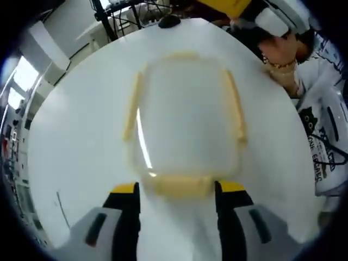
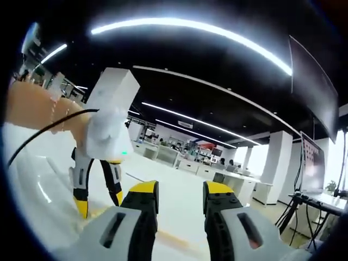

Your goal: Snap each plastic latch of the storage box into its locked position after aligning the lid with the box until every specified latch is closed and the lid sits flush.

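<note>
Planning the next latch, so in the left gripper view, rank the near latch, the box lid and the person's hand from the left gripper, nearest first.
1. Near latch: between the left gripper's jaws.
2. Box lid: centre, just beyond.
3. Person's hand: upper right, past the box.

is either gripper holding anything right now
Nothing is held: the left gripper stands open astride the near yellow latch of the translucent plastic storage box; the right gripper is open on air.

One clear storage box point(image 1: 185, 122) with three pale yellow latches point(image 1: 182, 186) visible sits on one white table point(image 1: 70, 163), with two yellow-tipped grippers, left gripper point(image 1: 178, 191) and right gripper point(image 2: 179, 198), and one person point(image 1: 321, 125) at two o'clock.
</note>
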### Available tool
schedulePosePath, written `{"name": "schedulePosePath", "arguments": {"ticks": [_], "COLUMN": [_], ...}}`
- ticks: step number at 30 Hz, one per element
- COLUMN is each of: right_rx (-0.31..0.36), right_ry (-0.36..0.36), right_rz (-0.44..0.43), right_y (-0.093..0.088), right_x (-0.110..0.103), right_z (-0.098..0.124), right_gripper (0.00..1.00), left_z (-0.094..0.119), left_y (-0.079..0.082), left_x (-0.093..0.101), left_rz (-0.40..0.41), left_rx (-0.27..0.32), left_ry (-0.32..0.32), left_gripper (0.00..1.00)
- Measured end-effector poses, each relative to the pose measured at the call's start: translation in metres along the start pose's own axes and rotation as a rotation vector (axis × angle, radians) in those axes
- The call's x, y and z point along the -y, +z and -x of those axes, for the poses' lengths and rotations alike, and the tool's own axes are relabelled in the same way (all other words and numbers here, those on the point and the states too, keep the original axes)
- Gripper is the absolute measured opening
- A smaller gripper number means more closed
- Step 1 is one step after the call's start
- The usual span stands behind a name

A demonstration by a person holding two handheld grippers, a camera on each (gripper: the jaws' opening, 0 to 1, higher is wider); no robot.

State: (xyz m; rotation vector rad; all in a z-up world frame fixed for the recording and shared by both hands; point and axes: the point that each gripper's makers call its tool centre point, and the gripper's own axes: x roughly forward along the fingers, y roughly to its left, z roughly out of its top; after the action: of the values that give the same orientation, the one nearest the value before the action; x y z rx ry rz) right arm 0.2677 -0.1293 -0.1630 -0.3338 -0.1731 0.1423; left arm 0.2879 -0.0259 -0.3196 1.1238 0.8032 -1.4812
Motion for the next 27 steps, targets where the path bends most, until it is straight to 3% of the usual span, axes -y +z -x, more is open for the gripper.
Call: {"name": "schedulePosePath", "arguments": {"ticks": [7, 10, 18, 23, 27], "right_rx": [-0.012, -0.013, -0.009, 0.019, 0.011], "right_ry": [0.004, 0.005, 0.003, -0.001, 0.004], "right_rz": [-0.001, -0.005, -0.014, -0.103, -0.112], "right_y": [-0.001, -0.001, 0.000, 0.000, -0.002], "right_x": [-0.001, -0.001, 0.003, 0.014, 0.021], "right_z": [0.002, 0.002, 0.003, 0.004, 0.002], "right_gripper": [0.32, 0.32, 0.32, 0.32, 0.32], "left_z": [-0.002, 0.000, -0.003, -0.004, -0.004], "left_y": [-0.001, 0.001, 0.001, 0.001, 0.000], "left_x": [0.006, 0.005, 0.004, 0.004, 0.004], "left_rz": [0.021, 0.008, 0.012, 0.012, 0.011], "left_rx": [0.007, 0.014, 0.006, -0.016, -0.037], "left_ry": [-0.082, -0.082, -0.080, -0.078, -0.079], "left_gripper": [0.47, 0.41, 0.41, 0.40, 0.40]}}
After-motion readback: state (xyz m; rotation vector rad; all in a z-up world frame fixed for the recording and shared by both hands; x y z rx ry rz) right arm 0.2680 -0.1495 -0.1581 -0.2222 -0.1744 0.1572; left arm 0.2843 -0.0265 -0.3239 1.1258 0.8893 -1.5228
